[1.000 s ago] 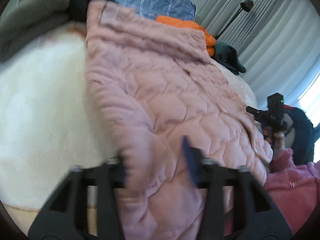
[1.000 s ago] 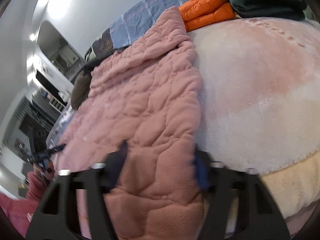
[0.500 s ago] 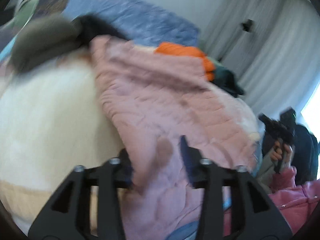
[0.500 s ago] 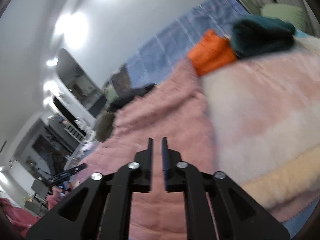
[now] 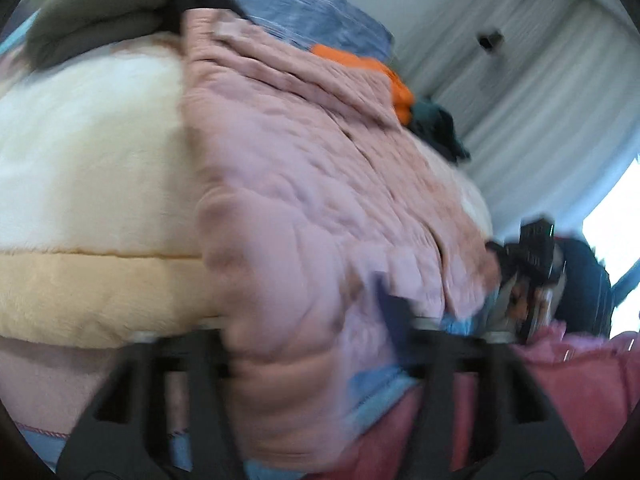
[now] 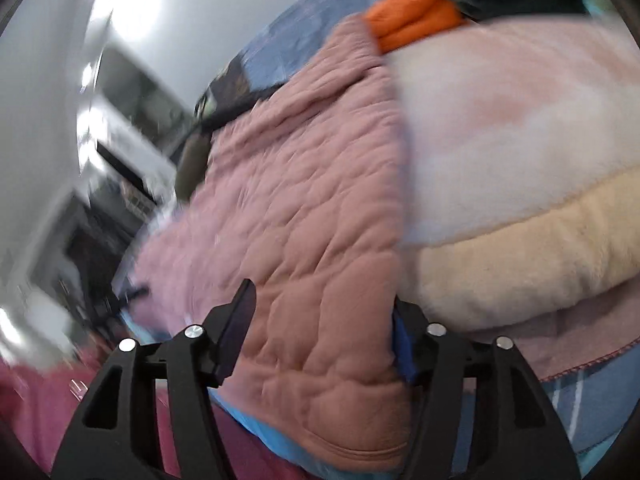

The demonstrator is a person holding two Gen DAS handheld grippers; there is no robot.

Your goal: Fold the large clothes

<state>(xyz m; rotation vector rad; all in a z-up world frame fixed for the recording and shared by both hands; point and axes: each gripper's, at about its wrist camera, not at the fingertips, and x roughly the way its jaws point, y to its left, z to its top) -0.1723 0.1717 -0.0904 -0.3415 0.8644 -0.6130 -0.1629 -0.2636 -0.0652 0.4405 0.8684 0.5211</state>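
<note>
A pink quilted garment lies lengthwise on the bed, and its near end hangs over the bed's front edge. In the left wrist view my left gripper has a thick bulge of that near end between its jaws. They are closing and the fabric fills the gap. The picture is blurred. In the right wrist view the same garment runs down between the jaws of my right gripper. These jaws are opening and stand wide, with the hem showing below them. A hand holds the right gripper at the garment's far corner.
A cream and pale pink fleece blanket covers the bed. At its head lie an orange jacket, a dark teal garment, a grey garment and a blue striped cover. Grey curtains hang behind. The person's pink clothing is close by.
Both grippers have drawn back toward the bed's front edge. The right gripper, shut and empty half a second ago, now stands wide around the garment. The left jaws look wider.
</note>
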